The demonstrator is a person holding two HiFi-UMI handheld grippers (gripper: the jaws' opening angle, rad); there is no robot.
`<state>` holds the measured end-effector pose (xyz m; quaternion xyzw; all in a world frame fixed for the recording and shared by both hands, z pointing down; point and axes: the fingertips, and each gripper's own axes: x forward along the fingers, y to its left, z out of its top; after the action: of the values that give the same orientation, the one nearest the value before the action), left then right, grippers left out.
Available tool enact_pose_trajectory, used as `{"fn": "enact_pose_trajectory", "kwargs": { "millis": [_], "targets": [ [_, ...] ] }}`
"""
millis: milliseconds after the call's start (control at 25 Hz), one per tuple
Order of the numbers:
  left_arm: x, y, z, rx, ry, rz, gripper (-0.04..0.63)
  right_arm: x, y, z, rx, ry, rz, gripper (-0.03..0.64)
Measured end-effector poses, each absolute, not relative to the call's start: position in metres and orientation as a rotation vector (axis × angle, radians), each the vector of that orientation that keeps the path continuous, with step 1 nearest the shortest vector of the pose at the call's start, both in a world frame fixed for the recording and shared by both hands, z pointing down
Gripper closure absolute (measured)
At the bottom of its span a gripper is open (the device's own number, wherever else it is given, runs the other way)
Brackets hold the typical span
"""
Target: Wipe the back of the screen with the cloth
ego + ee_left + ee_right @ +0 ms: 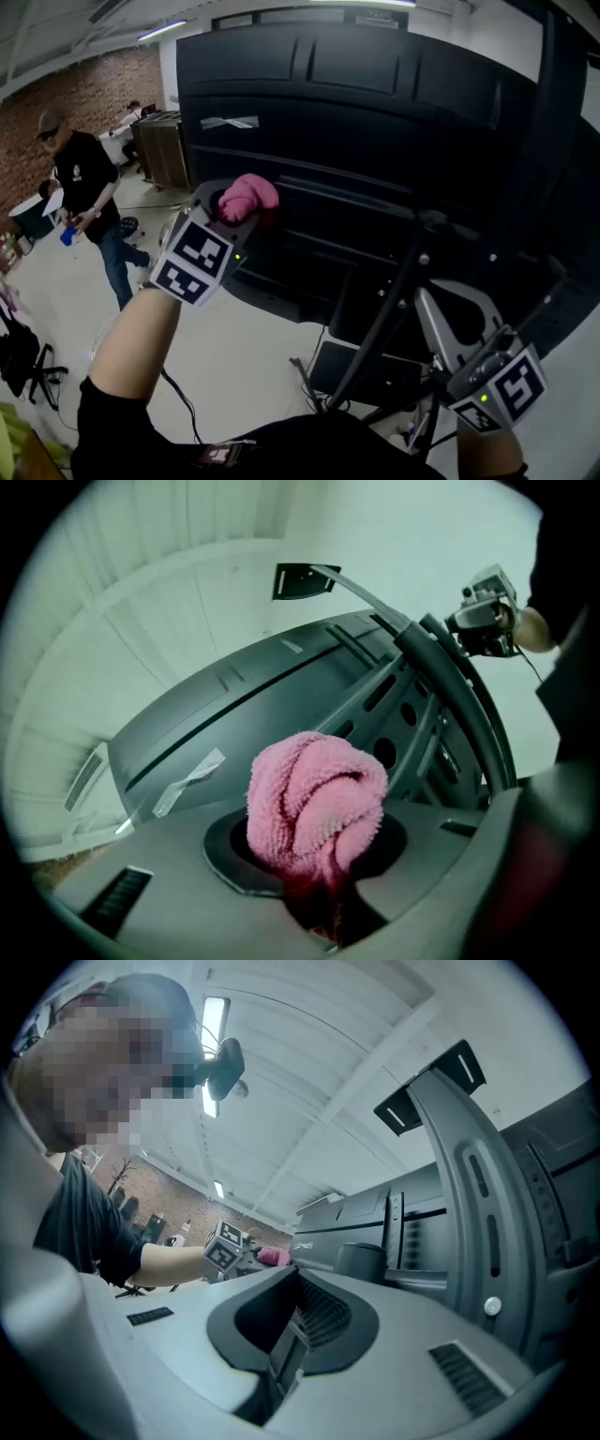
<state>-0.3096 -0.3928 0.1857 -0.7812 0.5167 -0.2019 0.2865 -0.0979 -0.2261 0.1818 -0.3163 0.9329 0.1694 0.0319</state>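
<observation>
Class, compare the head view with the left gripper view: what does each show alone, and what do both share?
Head view only: a bystander standing on the floor at left, a brick wall, and the marker cube on the left gripper. Left gripper view only: the terry loops of the pink cloth, pinched in the jaws. Both: that cloth, the black back of the screen and a tape strip stuck on it.

It is a large open workshop or lab hall: a brick wall (89, 98) at the far end, a strip light (161, 31) overhead, a pale floor (234, 352), a wooden cabinet (165, 148), and a big screen (375, 131) on a stand (392, 314).
</observation>
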Motion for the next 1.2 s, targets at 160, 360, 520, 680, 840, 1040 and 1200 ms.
{"fn": "enact_pose_trajectory", "kwargs": {
  "millis": [160,360,520,680,840,1040,1200],
  "targets": [
    [-0.293,-0.388,0.191,-1.879,1.370,-0.711,0.477,-0.081,-0.218,0.184,-1.019,2.855,0.513,0.615],
    [-0.290,-0.385,0.192,-1.785,1.283,-0.979,0.477,-0.069,-0.222,0.185,-1.042,2.851,0.506,0.615],
    [-0.271,-0.374,0.195,-2.004,1.221,-0.948,0.473,-0.067,-0.226,0.185,-1.030,2.846,0.498,0.615],
    [-0.270,-0.372,0.192,-1.968,1.311,-0.880,0.472,-0.064,-0.223,0.184,-1.022,2.836,0.496,0.615],
    [-0.243,-0.354,0.193,-2.113,1.249,-0.756,0.472,-0.055,-0.229,0.185,-1.029,2.829,0.487,0.615],
    [-0.205,-0.354,0.200,-2.022,1.208,-0.821,0.474,-0.049,-0.224,0.186,-1.029,2.818,0.486,0.615],
    [-0.137,-0.333,0.208,-2.122,1.018,-0.780,0.472,-0.041,-0.222,0.186,-1.036,2.808,0.481,0.615]
  ]
}}
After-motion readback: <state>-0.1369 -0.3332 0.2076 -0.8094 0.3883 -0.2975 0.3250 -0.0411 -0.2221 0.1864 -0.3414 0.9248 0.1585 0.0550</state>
